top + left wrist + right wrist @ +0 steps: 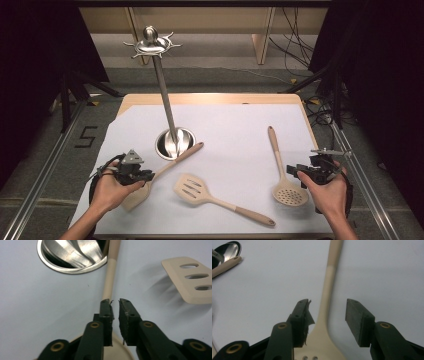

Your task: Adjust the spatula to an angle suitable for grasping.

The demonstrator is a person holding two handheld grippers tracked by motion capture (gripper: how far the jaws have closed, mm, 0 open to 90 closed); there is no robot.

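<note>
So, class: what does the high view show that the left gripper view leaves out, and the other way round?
High view: the stand's tall pole with its hooked top, the round skimmer, and the right gripper beside the skimmer's handle.

Left gripper view: a close look at the left gripper, its jaws nearly together with a narrow gap, above the neck of the spatula.

Both: the spatula, the stand's round metal base and the slotted turner.

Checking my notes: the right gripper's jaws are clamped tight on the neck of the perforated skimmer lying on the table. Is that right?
Not quite. The right gripper has its jaws wide apart on either side of the perforated skimmer's neck, clear of it, as the right gripper view shows. The skimmer does lie on the table.
</note>
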